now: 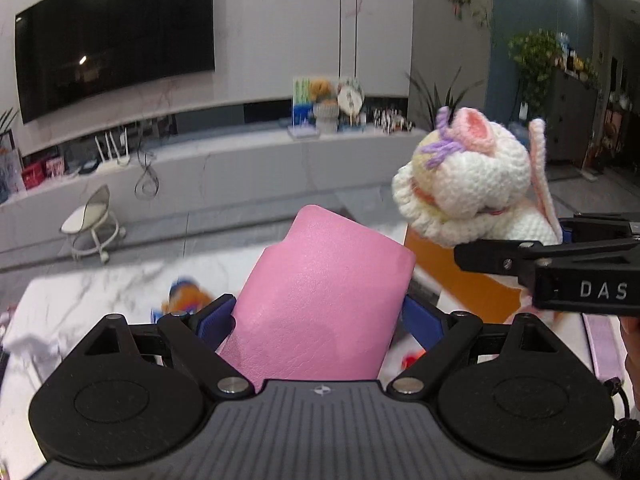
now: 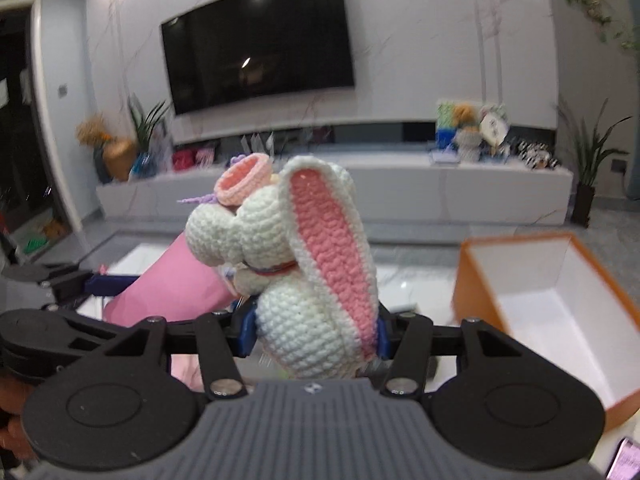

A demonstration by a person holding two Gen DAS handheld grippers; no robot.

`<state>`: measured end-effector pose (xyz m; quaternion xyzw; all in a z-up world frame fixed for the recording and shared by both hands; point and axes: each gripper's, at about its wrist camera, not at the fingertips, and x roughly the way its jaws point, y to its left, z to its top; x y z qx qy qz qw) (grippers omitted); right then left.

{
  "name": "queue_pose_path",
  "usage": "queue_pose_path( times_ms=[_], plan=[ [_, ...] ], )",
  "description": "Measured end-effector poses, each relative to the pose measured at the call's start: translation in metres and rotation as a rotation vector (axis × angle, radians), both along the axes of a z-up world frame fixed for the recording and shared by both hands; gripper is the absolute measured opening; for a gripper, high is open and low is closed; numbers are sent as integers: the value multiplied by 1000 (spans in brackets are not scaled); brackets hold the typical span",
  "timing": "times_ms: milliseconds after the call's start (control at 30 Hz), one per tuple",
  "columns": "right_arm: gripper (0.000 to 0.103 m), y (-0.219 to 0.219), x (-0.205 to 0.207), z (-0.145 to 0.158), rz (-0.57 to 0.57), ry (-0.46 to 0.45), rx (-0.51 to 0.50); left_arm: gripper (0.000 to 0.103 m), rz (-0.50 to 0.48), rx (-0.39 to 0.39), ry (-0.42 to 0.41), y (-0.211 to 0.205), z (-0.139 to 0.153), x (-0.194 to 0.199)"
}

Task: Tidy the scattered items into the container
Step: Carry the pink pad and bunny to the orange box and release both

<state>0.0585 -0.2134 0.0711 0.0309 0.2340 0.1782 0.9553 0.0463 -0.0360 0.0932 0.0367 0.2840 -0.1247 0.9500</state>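
Left gripper [image 1: 318, 320]: clamped on a pink wallet [image 1: 320, 300], blue pads pressed to its two sides. The wallet stands up and forward out of the jaws, long axis leaning away from the camera, held in the air above the white marble table [image 1: 80, 300].

Right gripper [image 2: 316, 332]: clamped around the lower body of a white crocheted bunny [image 2: 304, 280]. The bunny is held aloft – one long pink-lined ear hangs down its side, a small pink hat sits on its head.

Container: an orange box [image 2: 476, 292] with a white inside, open at the top, standing on the table. What shows of its inside is bare; part is out of view.

Key relation: from the right gripper the box lies ahead and to the right, near. From the left gripper its orange wall [image 1: 460, 276] shows beyond and to the right of the wallet, with the right gripper and the bunny between. The right hand is judged the nearer to the box – the left would have to reach across or wait.

Other items: a blurred orange and blue toy [image 1: 186, 296] lies on the table to the left of the wallet, outside the box.

Stage, as a judgement: both held items are being carried; neither is in the box.
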Motion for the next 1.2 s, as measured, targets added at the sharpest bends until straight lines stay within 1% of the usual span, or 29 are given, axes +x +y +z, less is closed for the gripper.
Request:
queue_pose_path(
  times_ms=[100, 233, 333, 367, 433, 500, 600, 700, 800, 967, 1067, 1200],
  plan=[
    [56, -20, 19, 19, -57, -23, 40, 103, -20, -15, -38, -16, 13, 18],
    [56, -48, 45, 34, -140, -67, 69, 103, -53, -14, -61, -42, 16, 46],
    [56, -68, 59, 24, -163, -80, 70, 103, -79, -20, -42, -58, 7, 67],
    [56, -75, 65, 18, -178, -69, 77, 103, -88, -27, -31, -62, 3, 74],
    [56, -91, 79, 6, -225, -17, 103, 103, -93, -36, -9, -68, -6, 85],
    [56, -104, 90, -2, -242, 15, 113, 103, -90, -34, 2, -73, -12, 95],
    [56, -120, 99, 5, -239, 12, 110, 103, -80, -41, 1, -78, -11, 109],
    [56, -139, 103, 17, -239, -14, 106, 103, -87, -30, -34, -91, 2, 119],
    [56, -154, 89, 33, -252, -62, 105, 103, -124, -13, -65, -111, 13, 121],
    [56, -177, 62, 60, -278, -146, 102, 103, -210, -41, -90, -150, 28, 118],
    [56, -191, 46, 77, -293, -196, 101, 103, -264, -62, -164, -170, 50, 100],
    [56, -209, 24, 98, -313, -263, 99, 103, -370, -101, -336, -191, 101, 51]
  ],
)
